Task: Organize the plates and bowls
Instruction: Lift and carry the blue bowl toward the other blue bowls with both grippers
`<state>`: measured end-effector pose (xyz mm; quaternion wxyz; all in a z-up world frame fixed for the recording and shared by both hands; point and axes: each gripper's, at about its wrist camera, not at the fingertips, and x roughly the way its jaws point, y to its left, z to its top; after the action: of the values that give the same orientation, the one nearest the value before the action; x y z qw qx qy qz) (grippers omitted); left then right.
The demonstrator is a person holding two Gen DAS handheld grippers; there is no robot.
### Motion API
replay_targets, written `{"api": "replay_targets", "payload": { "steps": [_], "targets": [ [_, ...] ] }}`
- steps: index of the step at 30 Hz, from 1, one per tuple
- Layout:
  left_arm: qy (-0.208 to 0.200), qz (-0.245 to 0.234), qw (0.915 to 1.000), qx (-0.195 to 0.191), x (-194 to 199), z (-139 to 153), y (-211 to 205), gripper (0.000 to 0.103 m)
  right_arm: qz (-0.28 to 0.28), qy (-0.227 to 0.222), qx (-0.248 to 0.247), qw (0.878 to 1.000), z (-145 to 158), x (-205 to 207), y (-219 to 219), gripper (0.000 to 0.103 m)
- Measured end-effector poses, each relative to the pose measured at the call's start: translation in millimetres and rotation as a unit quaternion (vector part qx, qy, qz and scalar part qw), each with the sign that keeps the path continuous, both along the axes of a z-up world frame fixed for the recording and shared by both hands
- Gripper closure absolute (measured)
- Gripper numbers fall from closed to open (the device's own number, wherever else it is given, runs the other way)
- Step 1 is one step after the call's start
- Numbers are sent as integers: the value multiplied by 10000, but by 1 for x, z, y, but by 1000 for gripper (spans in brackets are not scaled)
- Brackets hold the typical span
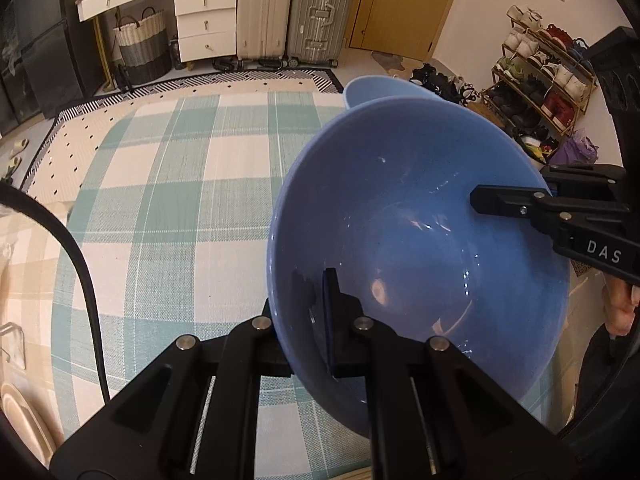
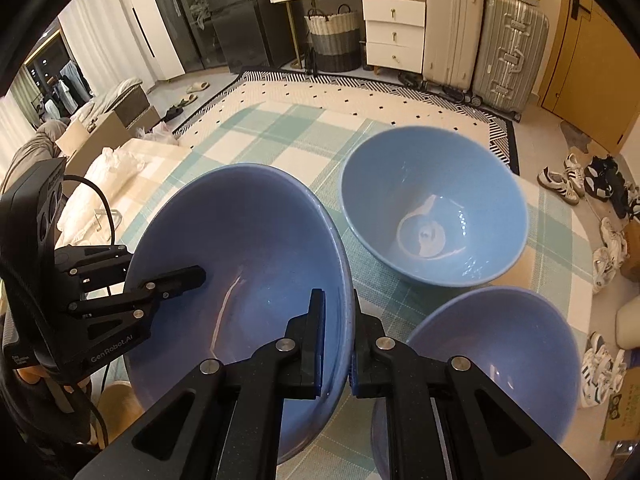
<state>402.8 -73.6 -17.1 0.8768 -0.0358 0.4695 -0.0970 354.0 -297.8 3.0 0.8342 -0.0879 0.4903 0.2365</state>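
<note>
A large blue bowl (image 1: 420,220) (image 2: 248,240) hangs a little above the checked cloth, held by both grippers at opposite sides. My left gripper (image 1: 304,312) (image 2: 156,268) is shut on its left rim, one finger inside and one outside. My right gripper (image 2: 338,328) (image 1: 520,190) is shut on the right rim the same way. Two more blue bowls rest on the cloth in the right wrist view: an upright one (image 2: 434,208) beyond the held bowl and a nearer one (image 2: 492,364) at the lower right. The left wrist view shows only the rim of a bowl (image 1: 380,88) behind the held one.
A green and white checked cloth (image 1: 168,200) covers the surface over a patterned rug. A black cable (image 1: 88,280) runs along the left side. Suitcases (image 1: 320,12), white drawers (image 1: 206,20) and a shoe rack (image 1: 540,80) stand farther off. Loose shoes (image 2: 560,184) lie on the floor at right.
</note>
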Motion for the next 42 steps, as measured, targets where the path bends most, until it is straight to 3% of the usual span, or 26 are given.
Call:
{"api": "replay_targets", "payload": {
  "steps": [21,42],
  "targets": [
    [-550,-521,9966,316,-38,78,-96,97,-634,-566,187,9962,67,-61,-83,94],
    [-536,-1046,9918,508,-25,102,-193,97,-1248,-545,378,9900,72,-62,-155,94]
  ]
}}
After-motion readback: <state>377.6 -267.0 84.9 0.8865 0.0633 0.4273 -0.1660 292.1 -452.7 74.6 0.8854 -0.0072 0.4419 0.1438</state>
